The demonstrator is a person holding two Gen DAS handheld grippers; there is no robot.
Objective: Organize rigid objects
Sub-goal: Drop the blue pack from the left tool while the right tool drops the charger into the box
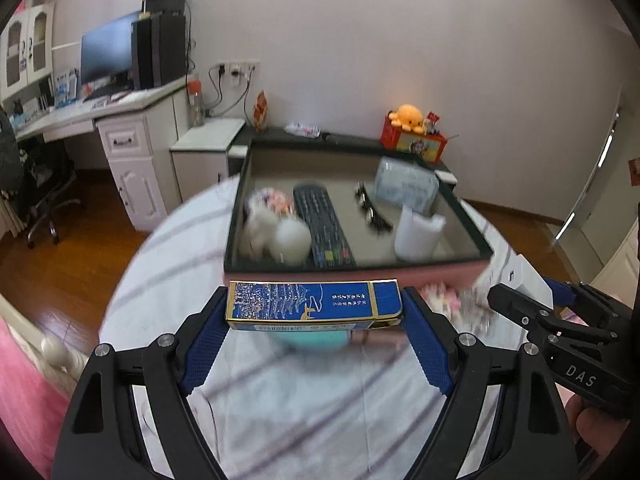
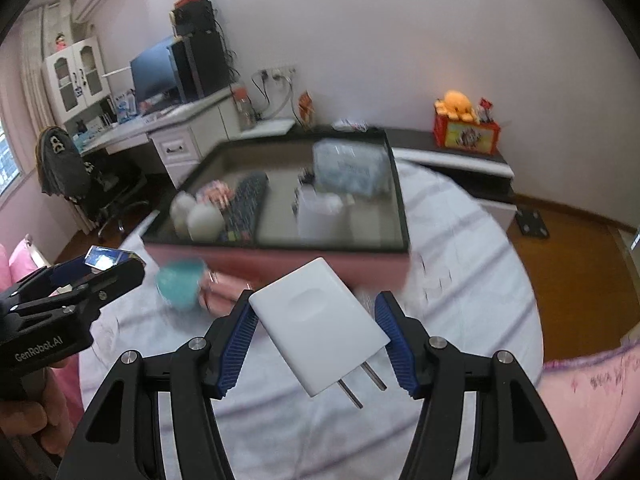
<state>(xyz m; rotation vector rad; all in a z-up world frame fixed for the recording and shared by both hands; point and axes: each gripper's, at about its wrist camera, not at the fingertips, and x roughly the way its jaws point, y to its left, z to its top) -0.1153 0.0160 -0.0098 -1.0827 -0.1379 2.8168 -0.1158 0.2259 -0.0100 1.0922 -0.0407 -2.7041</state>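
Note:
My left gripper (image 1: 316, 300) is shut on a blue and gold pack (image 1: 314, 306), held flat by its two ends above the bed. Between the blue pads of my right gripper (image 2: 316, 300), shut, a white plug charger (image 2: 320, 324) sits tilted, prongs towards the camera. Each gripper shows at the edge of the other's view: the right one (image 1: 508, 294) and the left one (image 2: 100, 276) with the pack (image 2: 106, 258). Ahead lies a pink box with a dark rim (image 1: 360, 267) (image 2: 280, 246). It holds a remote (image 1: 324, 226), white balls, glasses, a tissue pack and a white container.
A teal cup (image 2: 180, 284) and pink items lie on the striped sheet (image 1: 280, 400) in front of the box. Behind the box are a low dark cabinet with a red box and an orange plush (image 1: 408, 116), a white desk with a monitor (image 1: 106, 52), an office chair and a wood floor.

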